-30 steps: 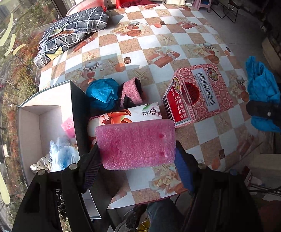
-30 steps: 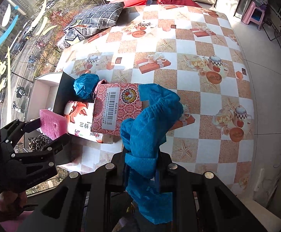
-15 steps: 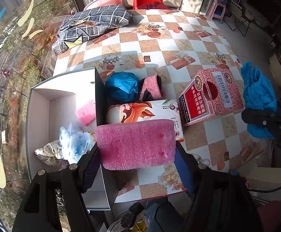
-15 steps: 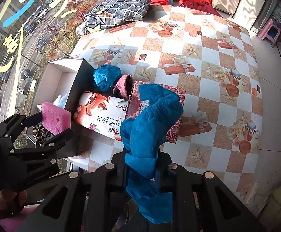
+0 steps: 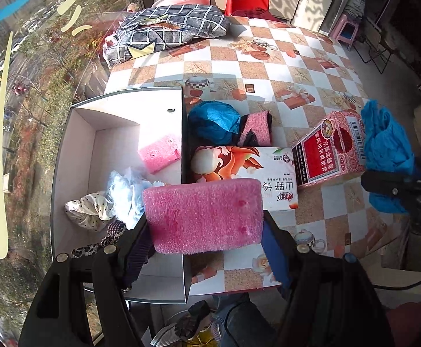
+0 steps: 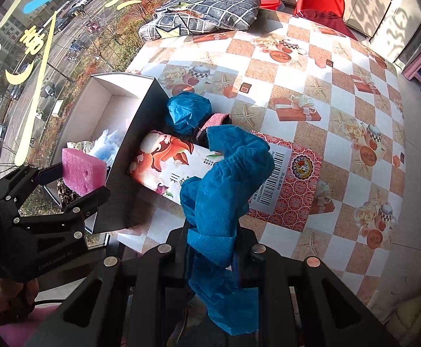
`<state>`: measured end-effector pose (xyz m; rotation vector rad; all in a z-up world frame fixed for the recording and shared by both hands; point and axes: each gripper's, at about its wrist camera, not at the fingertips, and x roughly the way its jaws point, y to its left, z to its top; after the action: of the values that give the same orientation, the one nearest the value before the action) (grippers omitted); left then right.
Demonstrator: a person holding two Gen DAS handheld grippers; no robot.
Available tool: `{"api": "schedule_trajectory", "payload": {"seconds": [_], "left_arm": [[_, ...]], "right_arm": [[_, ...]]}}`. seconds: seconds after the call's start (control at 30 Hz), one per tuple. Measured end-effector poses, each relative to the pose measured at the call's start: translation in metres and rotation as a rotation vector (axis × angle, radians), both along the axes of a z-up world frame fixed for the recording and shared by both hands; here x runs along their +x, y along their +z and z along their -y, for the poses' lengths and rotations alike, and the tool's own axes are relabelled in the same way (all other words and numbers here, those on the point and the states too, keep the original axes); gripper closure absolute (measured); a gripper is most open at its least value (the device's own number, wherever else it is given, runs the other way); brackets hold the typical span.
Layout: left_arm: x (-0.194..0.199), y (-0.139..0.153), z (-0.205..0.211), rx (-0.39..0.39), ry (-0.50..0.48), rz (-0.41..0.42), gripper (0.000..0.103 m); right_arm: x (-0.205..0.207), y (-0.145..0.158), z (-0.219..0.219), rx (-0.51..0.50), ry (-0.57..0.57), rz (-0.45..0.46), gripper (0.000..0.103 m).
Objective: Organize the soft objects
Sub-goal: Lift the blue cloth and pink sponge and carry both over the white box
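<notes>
Pink foam block [image 5: 203, 215] clamped in left gripper [image 5: 204, 231], above the near right wall of the white box [image 5: 74, 150] at table's [image 5: 268, 66] left edge. Right gripper [image 6: 211, 231] pinches blue cloth [image 6: 224, 179] over the red carton [image 6: 291, 185].

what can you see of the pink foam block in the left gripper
The pink foam block is a rectangular, coarse-pored sponge-like slab with a few small dents on its face. It is pinched lengthwise in the left gripper, one finger on each short end, held level above the near corner of the open white box, touching nothing else.
</notes>
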<state>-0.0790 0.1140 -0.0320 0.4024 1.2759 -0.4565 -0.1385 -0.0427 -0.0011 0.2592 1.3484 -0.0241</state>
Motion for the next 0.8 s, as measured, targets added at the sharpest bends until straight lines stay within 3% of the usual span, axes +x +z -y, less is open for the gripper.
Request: {"api": "schedule_trajectory", "payload": {"seconds": [0.8], "left_arm": [[0.021,0.0,-0.043,-0.015,0.128,0.009,0.029]], "right_arm": [[0.035,-0.006,-0.043,-0.018,0.149,-0.024,0.082]]}}
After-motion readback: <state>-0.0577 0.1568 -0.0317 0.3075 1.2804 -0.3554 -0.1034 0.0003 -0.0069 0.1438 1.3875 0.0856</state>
